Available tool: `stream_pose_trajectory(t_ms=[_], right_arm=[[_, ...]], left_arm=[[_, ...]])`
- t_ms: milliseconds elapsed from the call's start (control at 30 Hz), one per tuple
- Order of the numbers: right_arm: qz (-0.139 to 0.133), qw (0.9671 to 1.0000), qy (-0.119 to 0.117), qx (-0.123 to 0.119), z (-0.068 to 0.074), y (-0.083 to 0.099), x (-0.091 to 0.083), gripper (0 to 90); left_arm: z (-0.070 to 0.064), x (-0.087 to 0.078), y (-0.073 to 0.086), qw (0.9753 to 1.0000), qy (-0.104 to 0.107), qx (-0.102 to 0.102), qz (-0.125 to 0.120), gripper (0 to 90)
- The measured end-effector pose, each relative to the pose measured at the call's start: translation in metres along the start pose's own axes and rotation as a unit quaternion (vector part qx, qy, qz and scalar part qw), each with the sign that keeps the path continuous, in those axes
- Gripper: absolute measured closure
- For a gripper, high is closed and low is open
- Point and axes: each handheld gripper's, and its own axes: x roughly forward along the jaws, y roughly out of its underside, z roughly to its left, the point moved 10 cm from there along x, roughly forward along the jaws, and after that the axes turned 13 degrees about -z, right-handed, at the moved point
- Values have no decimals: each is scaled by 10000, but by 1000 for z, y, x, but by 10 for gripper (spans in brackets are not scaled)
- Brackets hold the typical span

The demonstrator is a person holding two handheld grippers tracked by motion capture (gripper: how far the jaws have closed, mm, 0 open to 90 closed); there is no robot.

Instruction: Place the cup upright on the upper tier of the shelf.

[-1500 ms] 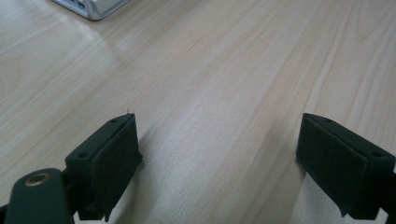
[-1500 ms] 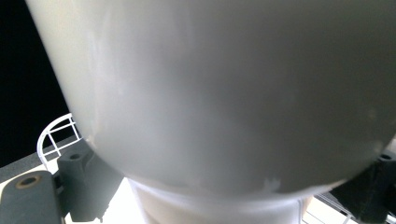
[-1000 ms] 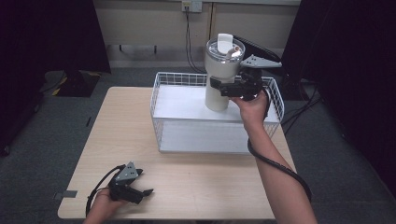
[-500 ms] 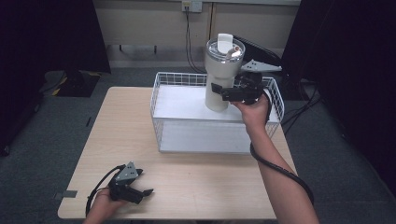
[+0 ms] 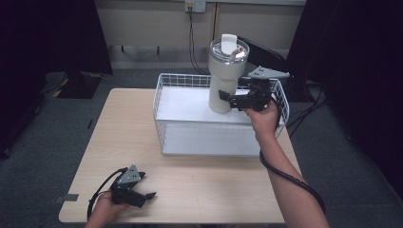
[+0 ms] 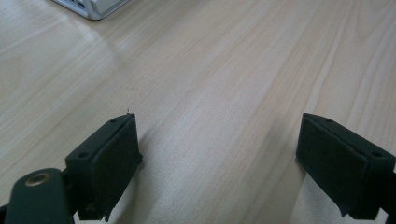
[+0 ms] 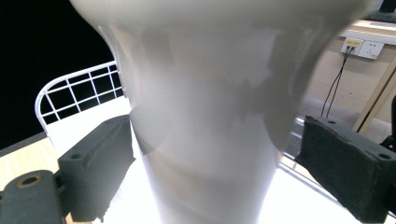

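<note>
A white tumbler (image 5: 224, 78) stands upright in the wire basket (image 5: 164, 114), toward its far right corner. The right claw (image 5: 227, 98) sits at the tumbler's narrow base, jaws spread on either side, not gripping. The left claw (image 5: 148, 191) rests open on the surface (image 5: 133, 133), well in front of the basket

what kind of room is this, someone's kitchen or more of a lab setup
Most likely a lab or recording space, not a kitchen: a lone wooden table on grey carpet, dark curtains on both sides, and hand-held tongs with trailing cables, the right tongs beside a white tumbler.
</note>
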Motion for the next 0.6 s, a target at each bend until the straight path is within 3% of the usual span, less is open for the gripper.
stream_pose_trajectory(t_ms=[400,600], right_arm=[[46,9997,-43,-217,4,0,-21,98],[36,9997,-145,-211,9,0,-29,100]], left_arm=[[0,0,0,10000,-8,-5,4,127],[0,0,0,10000,-11,-6,5,127]])
